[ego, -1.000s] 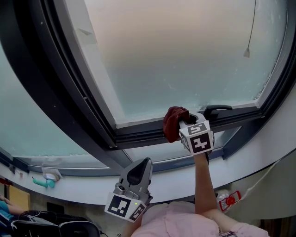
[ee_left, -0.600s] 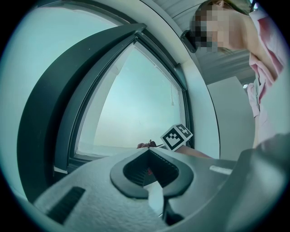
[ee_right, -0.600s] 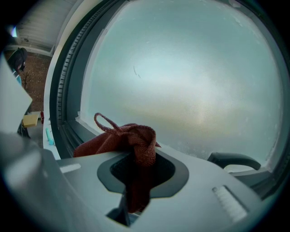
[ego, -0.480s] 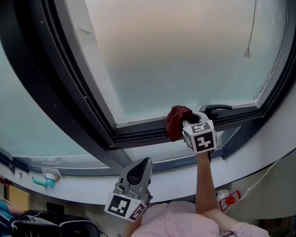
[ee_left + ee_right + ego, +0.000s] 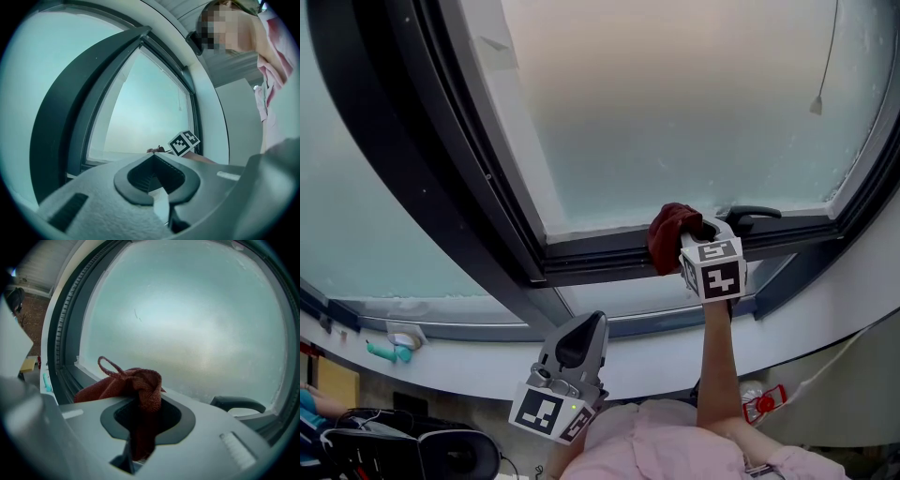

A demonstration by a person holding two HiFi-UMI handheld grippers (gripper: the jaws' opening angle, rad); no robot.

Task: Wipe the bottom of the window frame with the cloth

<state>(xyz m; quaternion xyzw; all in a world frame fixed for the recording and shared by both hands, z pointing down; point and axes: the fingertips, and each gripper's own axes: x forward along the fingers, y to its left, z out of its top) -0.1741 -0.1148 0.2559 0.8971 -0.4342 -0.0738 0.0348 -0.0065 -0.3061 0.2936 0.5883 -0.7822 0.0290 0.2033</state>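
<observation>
A dark red cloth (image 5: 671,234) is bunched against the bottom rail of the dark window frame (image 5: 600,255), just left of the black window handle (image 5: 754,217). My right gripper (image 5: 698,236) is shut on the cloth, whose folds and a loose loop (image 5: 133,383) bulge out of the jaws in the right gripper view. My left gripper (image 5: 574,349) hangs low near the person's chest, well below the frame, jaws shut with nothing in them (image 5: 157,176).
Frosted glass (image 5: 675,103) fills the sash above the rail. A blind cord with a weight (image 5: 816,105) hangs at the upper right. A white sill (image 5: 647,352) runs below the frame. A teal object (image 5: 382,351) lies on the sill at far left.
My right gripper has slid the cloth to the right along the bottom rail, closer to the handle. The left gripper has stayed where it was.
</observation>
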